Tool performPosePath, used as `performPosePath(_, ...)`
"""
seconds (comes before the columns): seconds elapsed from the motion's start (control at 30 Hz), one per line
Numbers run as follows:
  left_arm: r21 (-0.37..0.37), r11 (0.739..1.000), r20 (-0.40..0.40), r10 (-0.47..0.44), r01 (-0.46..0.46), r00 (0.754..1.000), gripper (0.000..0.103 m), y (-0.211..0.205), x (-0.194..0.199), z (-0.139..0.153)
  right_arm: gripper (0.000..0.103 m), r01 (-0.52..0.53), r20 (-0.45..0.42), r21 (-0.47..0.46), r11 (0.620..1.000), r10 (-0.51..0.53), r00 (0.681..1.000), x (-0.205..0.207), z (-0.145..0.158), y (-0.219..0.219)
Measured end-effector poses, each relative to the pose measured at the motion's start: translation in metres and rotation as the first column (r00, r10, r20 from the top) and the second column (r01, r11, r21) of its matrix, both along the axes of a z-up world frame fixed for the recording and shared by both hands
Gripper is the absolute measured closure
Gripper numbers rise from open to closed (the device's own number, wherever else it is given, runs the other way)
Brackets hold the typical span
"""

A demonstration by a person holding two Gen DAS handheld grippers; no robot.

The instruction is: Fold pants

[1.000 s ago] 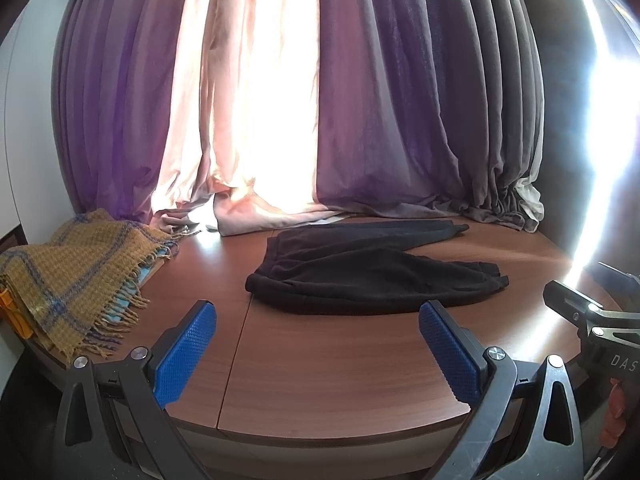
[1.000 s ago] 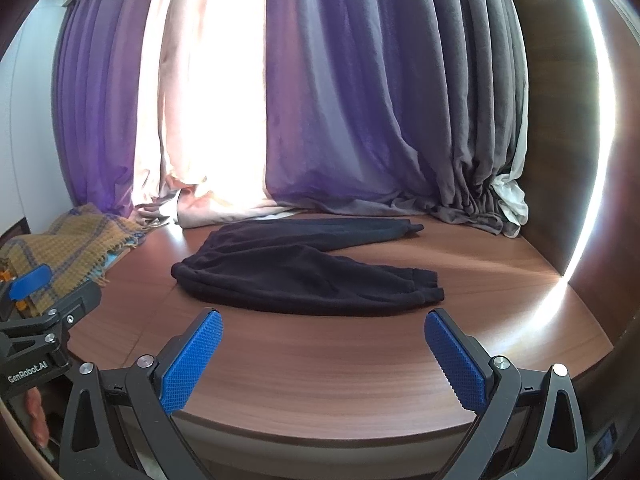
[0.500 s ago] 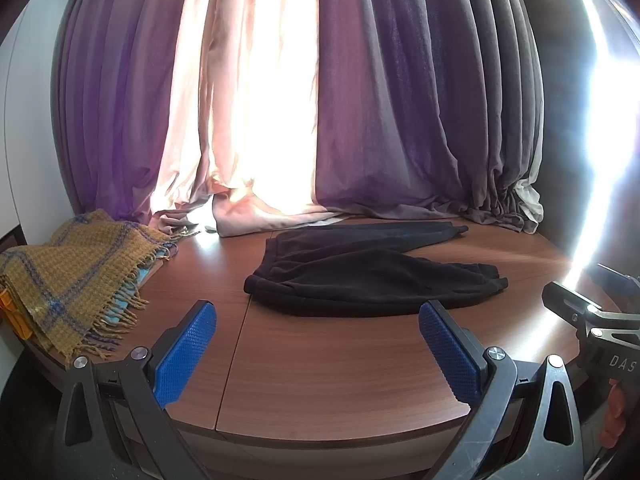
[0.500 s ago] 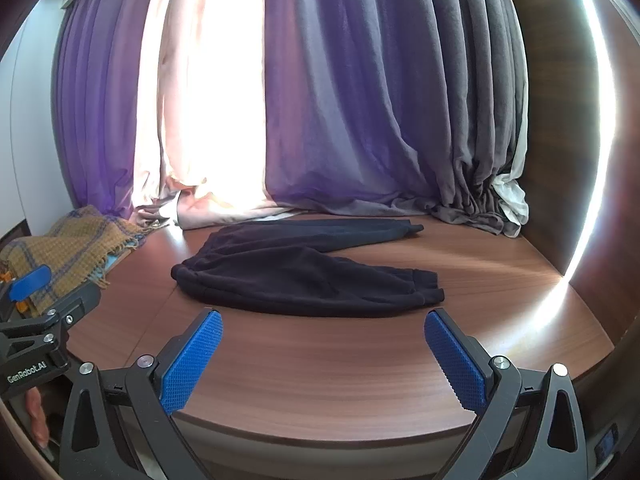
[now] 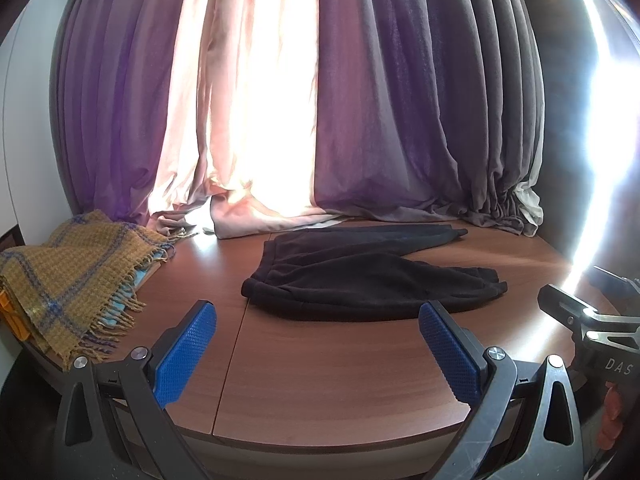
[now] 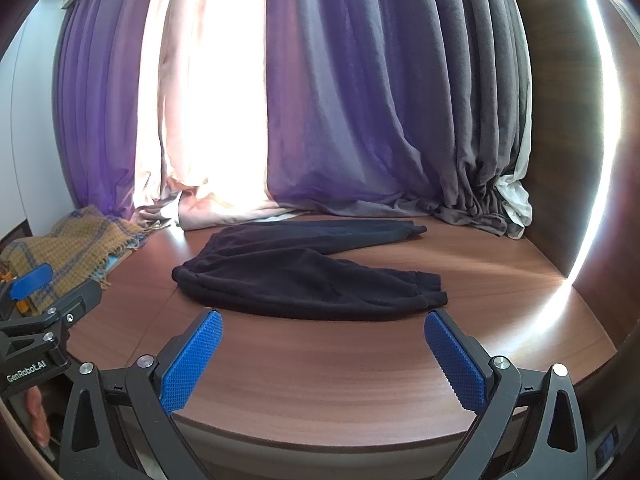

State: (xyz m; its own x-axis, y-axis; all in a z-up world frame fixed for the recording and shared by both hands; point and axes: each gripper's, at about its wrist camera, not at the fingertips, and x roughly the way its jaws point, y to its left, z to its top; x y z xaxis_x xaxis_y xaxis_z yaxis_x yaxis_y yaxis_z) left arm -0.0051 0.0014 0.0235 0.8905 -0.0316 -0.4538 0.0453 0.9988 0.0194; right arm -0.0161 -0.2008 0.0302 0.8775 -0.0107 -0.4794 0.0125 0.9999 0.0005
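Note:
Black fleece pants (image 5: 360,276) (image 6: 304,276) lie flat on the brown wooden table (image 5: 328,368) (image 6: 320,364), waistband at the left, both legs running right with cuffed ends. The far leg stretches toward the curtain; the near leg lies in front of it. My left gripper (image 5: 318,348) hovers open over the table's near edge, short of the pants, nothing between its blue pads. My right gripper (image 6: 326,354) is likewise open and empty, just in front of the near leg. Each gripper shows at the edge of the other's view.
A mustard plaid fringed scarf (image 5: 68,276) (image 6: 72,248) lies heaped at the table's left end. Purple and pink curtains (image 5: 320,100) hang behind and pool on the table's back edge. A dark wood wall (image 6: 560,140) closes the right side, with strong sun glare.
Both views have crept slightly forward and up; the pants sit a touch lower and nearer. Both grippers stay open, and the pants lie as before.

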Motion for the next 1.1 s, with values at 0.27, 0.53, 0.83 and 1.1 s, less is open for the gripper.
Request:
performPosePath(0.27, -0.004, 1.0, -0.004, 0.0, 0.0, 1.0, 0.0, 0.0, 0.003, 0.0, 0.001, 0.001, 0.0, 0.0, 1.0, -0.001, 1.0, 0.001, -0.001, 0.001)
performPosePath(0.53, -0.016, 1.0, -0.017, 0.0, 0.0, 1.0, 0.0, 0.007, 0.016, -0.005, 0.001, -0.001, -0.017, -0.004, 1.0, 0.0, 1.0, 0.014, -0.004, 0.006)
performPosePath(0.83, -0.01, 1.0, -0.074, 0.017, -0.017, 0.997, 0.0, 0.024, 0.049, -0.028, 0.001, 0.016, -0.043, -0.084, 0.996, -0.02, 0.999, 0.042, -0.023, 0.02)
performPosePath(1.1, 0.013, 1.0, -0.115, 0.006, -0.005, 0.993, 0.001, 0.05, 0.1, -0.047, 0.001, 0.011, -0.11, -0.055, 0.998, -0.017, 0.994, 0.09, -0.043, 0.027)
